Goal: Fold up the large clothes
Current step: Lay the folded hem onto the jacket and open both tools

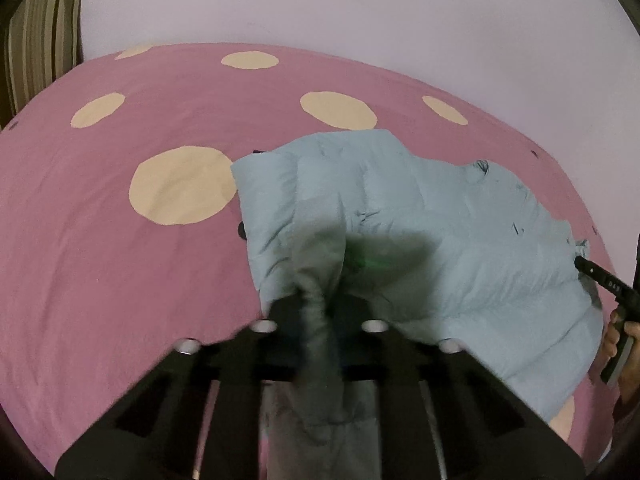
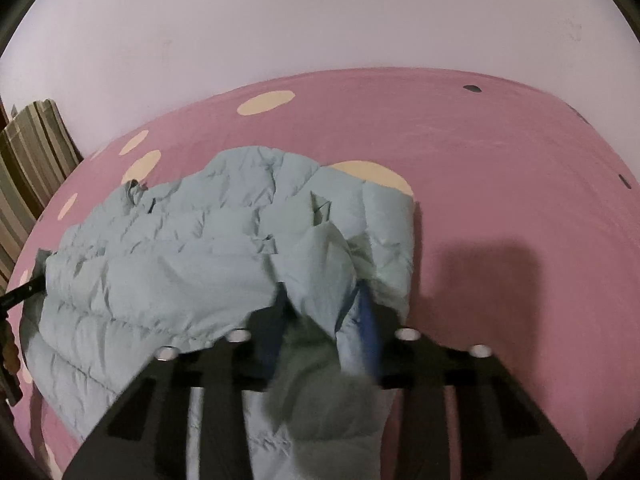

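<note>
Pale blue-grey puffer jacket [image 1: 420, 216] lies crumpled on the bed [image 1: 120, 264], which has a pink cover w/ cream dots. Both grippers have hold of it at its near edge.

Left gripper [image 1: 316, 312]: fingers clamped on a bunched fold of the jacket; the fabric runs between them and back toward the camera, dark and blurred there. Rest of the jacket spreads ahead of and to the right of the fingers. Left of the fingers is bare pink cover; a big cream dot [image 1: 182, 186] sits ahead-left, touching the jacket's edge.

Right gripper [image 2: 324, 320]: fingers clamped on another jacket fold, blue pads partly showing on either side of the cloth. Bulk of the jacket spreads ahead and left of the fingers; right of them is bare cover w/ the gripper's shadow [image 2: 492, 276].

In the left wrist view, the right gripper shows far right at the jacket's edge, w/ a hand [image 1: 618, 344] on its grip. In the right wrist view, a dark tip of the left gripper pokes in at far left by the jacket.

Striped cushion [image 1: 42, 36] stands at the bed's far-left corner against a plain pale wall [image 1: 360, 8], well apart from the jacket.
</note>
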Available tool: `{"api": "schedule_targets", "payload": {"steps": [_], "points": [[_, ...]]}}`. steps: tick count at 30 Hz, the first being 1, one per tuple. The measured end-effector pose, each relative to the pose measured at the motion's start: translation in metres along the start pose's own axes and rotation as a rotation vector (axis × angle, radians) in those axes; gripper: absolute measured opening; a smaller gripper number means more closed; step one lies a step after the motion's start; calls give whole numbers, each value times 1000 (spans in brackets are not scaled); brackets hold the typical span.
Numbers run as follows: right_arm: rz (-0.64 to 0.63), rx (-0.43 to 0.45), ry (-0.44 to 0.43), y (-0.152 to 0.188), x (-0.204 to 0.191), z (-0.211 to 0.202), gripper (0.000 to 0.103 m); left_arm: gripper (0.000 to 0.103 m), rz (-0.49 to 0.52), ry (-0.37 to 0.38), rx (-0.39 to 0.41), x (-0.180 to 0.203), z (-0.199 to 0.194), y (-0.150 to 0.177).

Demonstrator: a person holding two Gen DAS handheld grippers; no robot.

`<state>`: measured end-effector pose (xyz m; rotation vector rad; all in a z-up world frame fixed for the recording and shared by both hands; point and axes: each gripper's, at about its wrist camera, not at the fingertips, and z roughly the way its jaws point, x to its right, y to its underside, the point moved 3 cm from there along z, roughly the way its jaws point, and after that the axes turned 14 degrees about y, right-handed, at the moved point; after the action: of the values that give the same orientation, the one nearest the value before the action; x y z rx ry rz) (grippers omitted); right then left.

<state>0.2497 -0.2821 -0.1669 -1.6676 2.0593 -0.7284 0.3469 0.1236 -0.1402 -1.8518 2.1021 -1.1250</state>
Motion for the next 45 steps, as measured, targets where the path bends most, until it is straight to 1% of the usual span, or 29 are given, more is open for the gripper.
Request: {"api": "schedule_targets", "payload": {"steps": [1, 3, 8, 11, 13, 15, 18, 21, 24, 26, 31, 33, 35, 37, 40, 43, 45], "points": [[-1, 9, 2, 1, -1, -2, 16, 5, 8, -6, 9, 2, -2, 0], [0, 36, 10, 2, -1, -11, 11, 4, 34, -26, 41, 8, -10, 0], [23, 125, 7, 0, 3, -45, 10, 4, 64, -39, 130, 25, -41, -4], [42, 176, 2, -12, 6, -64, 10, 3, 81, -48, 176, 36, -55, -15], [50, 197, 1, -23, 6, -69, 10, 3, 88, -61, 204, 41, -61, -29], [55, 208, 6, -36, 5, -69, 10, 3, 101, -82, 216, 44, -59, -43], [54, 228, 23, -60, 0, -61, 10, 3, 112, -122, 223, 45, -47, -69], [56, 232, 38, -86, -7, -43, 10, 3, 108, -161, 231, 43, -29, -95], [55, 217, 54, -106, -14, -17, 10, 3, 105, -207, 211, 37, -2, -114], [59, 180, 57, -113, -19, 8, 10, 3, 101, -233, 183, 30, 17, -119], [29, 91, 96, -106, -26, 60, 10, 3, 88, -315, 75, 5, 72, -112], [35, 53, 99, -100, -25, 79, 10, 3, 70, -325, 48, -5, 86, -106], [49, 17, 96, -94, -23, 95, 10, 4, 52, -336, 38, -13, 97, -101], [58, -6, 103, -90, -22, 108, 11, 4, 49, -353, 33, -17, 107, -96], [80, -12, 109, -86, -21, 118, 15, 5, 65, -376, 40, -19, 118, -87], [74, -6, 120, -86, -24, 120, 19, 6, 67, -402, 23, -21, 126, -86], [68, -11, 127, -88, -24, 118, 20, 8, 74, -415, 26, -16, 120, -89]]}}
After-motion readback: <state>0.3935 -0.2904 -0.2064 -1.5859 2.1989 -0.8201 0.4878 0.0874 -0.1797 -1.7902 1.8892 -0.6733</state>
